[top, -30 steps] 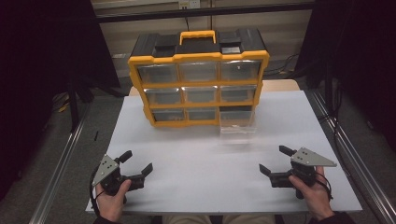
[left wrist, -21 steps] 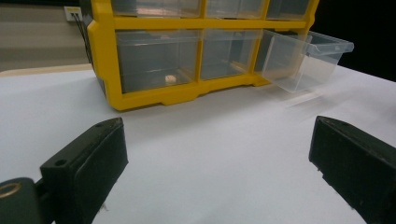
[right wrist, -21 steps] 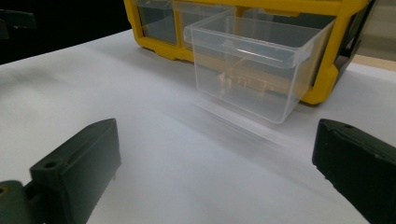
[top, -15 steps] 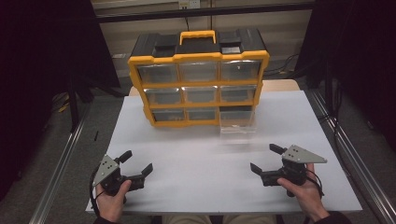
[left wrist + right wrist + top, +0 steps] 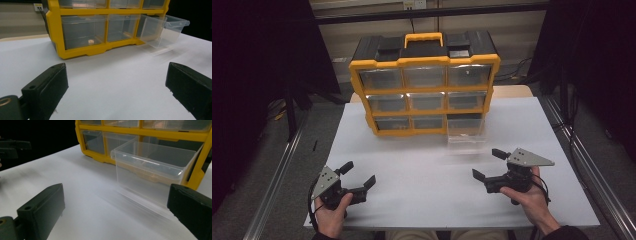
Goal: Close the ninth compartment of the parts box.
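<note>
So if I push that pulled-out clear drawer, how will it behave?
The clear drawer looks like thin, empty plastic, so it is probably light and should slide easily. Its smooth walls may be slippery for the right hand-held gripper. It sticks out of the yellow cabinet, so an off-centre push could skew it.

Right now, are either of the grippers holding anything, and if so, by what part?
Nothing is held. The left gripper and right gripper both stand open over the white table, apart from the pulled-out clear drawer.

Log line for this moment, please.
left gripper: open, empty, on the table | right gripper: open, empty, facing the clear drawer | drawer: pulled out of the yellow organizer, bottom right slot
</note>
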A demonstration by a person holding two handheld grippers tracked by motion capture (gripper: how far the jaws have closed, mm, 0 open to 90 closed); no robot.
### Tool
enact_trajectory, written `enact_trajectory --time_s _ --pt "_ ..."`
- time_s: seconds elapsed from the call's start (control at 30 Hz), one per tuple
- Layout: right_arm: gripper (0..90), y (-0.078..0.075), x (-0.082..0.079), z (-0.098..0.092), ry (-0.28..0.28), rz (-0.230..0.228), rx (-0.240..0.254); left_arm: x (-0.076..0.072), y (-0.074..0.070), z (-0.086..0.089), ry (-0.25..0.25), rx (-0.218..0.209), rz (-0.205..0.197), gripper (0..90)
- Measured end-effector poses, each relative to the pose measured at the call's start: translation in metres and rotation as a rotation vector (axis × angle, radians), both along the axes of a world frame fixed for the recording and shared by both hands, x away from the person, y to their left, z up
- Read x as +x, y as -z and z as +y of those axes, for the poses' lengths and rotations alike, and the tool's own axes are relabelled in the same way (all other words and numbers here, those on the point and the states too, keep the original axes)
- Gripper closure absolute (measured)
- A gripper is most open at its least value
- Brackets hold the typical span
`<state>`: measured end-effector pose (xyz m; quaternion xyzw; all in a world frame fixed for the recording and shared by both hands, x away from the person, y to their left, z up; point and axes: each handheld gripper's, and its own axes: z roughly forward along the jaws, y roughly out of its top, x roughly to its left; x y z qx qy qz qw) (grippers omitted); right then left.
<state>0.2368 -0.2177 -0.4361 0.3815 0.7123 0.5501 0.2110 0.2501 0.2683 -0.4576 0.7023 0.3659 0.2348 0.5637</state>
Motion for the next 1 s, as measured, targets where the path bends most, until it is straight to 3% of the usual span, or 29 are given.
enact_trajectory --time_s 0.37,0.57,0.67,0.77,0.87,1.0 --pt "5.1 -0.010 0.018 0.017 -0.017 -0.007 -0.009 0.000 0.000 0.001 -0.009 0.001 0.005 3.8" --pt "11.5 -0.006 0.025 0.027 -0.035 0.001 -0.028 0.000 0.000 0.001 -0.010 0.006 0.007 3.8" --pt "16.7 -0.001 0.026 0.027 -0.046 0.018 -0.048 0.000 0.000 0.001 -0.007 0.005 0.007 3.8" --pt "22.7 0.002 0.027 0.026 -0.045 0.050 -0.037 -0.001 -0.001 0.001 -0.007 0.007 0.005 3.8" --pt "31.1 0.002 0.026 0.024 -0.030 0.033 -0.051 -0.001 0.000 0.000 -0.004 0.004 0.006 3.8" --pt "42.3 0.006 0.026 0.023 -0.040 0.043 -0.062 -0.001 0.000 0.000 -0.004 0.009 0.006 3.8"
